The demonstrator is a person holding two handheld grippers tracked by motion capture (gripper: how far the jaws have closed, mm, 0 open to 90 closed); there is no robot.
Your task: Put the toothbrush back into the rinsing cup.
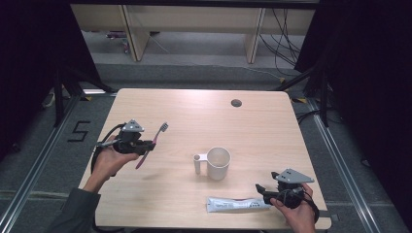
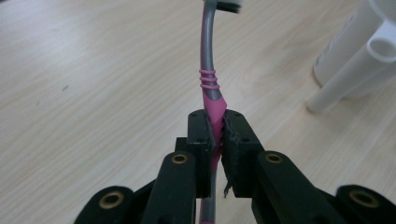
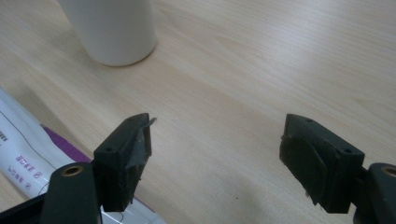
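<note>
wooden table (image 1: 252, 121) | left gripper (image 1: 145, 145) raised, clamping toothbrush (image 1: 151, 143) | right gripper (image 1: 262, 191) low, spread

The right gripper (image 3: 217, 158) stands with its 2 black jaws spread wide apart, bare wood between them; a thin sliver sticks off the upper tip of the jaw at 7 o'clock. A white cup (image 3: 112, 28) stands upright on the light wooden table (image 3: 261, 60) at 11 o'clock, well beyond the jaws, its top cut off by the frame. A white toothpaste tube (image 3: 23, 144) with a purple stripe and small print lies flat at 8 o'clock, running under that same jaw.
</note>
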